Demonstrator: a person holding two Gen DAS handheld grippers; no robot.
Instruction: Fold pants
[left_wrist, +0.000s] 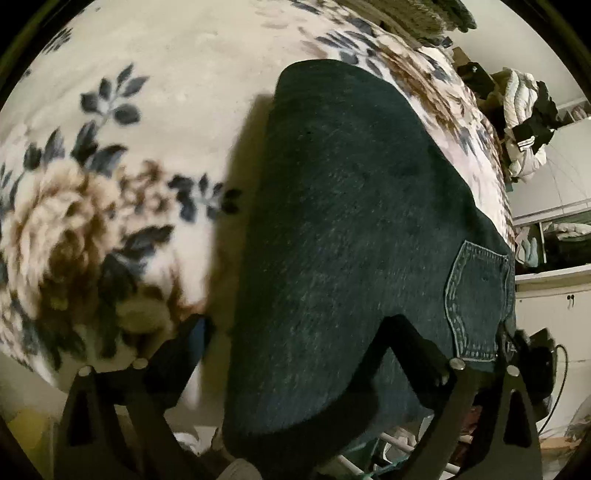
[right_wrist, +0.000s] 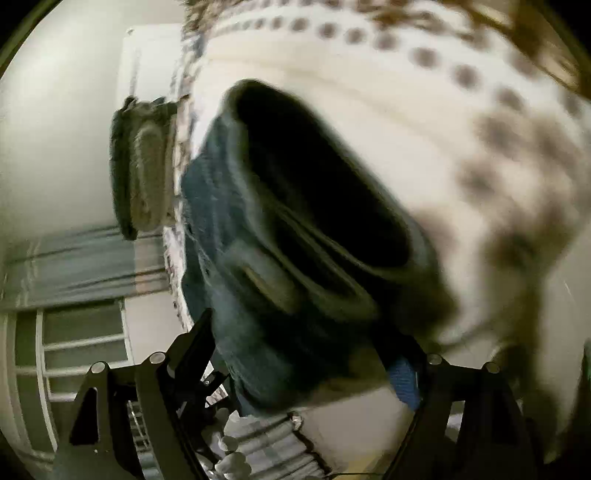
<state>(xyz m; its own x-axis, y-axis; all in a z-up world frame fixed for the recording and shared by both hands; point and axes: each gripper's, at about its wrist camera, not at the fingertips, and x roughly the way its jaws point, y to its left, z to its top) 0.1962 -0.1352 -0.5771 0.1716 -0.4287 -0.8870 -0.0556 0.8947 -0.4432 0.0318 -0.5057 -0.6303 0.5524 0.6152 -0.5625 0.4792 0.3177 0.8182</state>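
Now dark jeans lie on flowery blanket. Left gripper and right gripper both spread wide, jeans between fingers, not pinched.

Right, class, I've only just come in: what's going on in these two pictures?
A person with a handheld gripper in each hand is folding dark blue jeans on a bed covered by a floral blanket. The left gripper is open, its fingers spread either side of the denim near the back pocket. The right gripper is open too, at the waistband opening. That view is blurred, so any actual grip can't be confirmed.
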